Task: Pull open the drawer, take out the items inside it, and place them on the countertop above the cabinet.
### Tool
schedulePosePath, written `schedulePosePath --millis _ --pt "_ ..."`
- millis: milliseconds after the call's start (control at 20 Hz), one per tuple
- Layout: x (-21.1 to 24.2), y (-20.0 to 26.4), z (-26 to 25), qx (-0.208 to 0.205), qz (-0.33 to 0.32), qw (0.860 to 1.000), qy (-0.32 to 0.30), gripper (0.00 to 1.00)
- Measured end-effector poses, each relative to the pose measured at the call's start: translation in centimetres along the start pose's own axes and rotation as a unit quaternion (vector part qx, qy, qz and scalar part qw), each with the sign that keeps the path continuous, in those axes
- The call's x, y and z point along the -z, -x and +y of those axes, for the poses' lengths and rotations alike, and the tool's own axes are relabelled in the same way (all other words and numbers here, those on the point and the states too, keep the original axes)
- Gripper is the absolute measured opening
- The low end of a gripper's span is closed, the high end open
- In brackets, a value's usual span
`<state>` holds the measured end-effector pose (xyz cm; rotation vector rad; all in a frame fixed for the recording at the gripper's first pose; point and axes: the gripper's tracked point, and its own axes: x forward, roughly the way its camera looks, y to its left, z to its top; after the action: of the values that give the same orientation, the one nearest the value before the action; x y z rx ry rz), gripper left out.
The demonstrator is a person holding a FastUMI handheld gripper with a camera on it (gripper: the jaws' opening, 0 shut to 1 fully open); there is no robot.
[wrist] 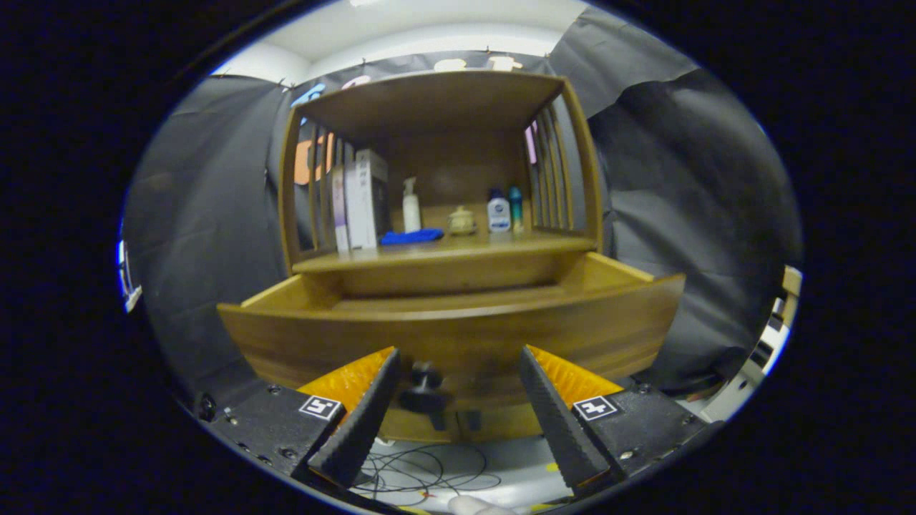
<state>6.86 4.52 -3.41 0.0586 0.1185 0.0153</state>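
The gripper (458, 372) was held roughly level, pointing forward. Its two fingers (361, 422) stood spread wide apart, angled outward from one another, tips free and pressing on nothing. The gap between the tips was unoccupied by any grasped thing. No hand or arm could be made out.

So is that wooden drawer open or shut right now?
Open: the drawer is pulled well forward of the cabinet. The open tool faces its knob.
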Motion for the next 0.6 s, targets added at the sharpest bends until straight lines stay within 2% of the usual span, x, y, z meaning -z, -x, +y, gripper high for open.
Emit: schedulePosePath --millis 150,300,400,500,600 --pt "-6.3 -0.8 -1.7 0.021 -0.007 1.0 -0.006 1.0" --pt "-11.2 -3.7 -1.0 0.012 0.015 1.0 -0.017 1.0" --pt "-12.5 -6.1 0.5 -0.007 0.059 0.998 -0.007 1.0" --pt "-13.2 -9.1 1.6 -0.008 0.1 0.995 0.005 1.0" --pt "-12.3 -11.2 3.8 -0.024 0.156 0.987 0.022 1.0"
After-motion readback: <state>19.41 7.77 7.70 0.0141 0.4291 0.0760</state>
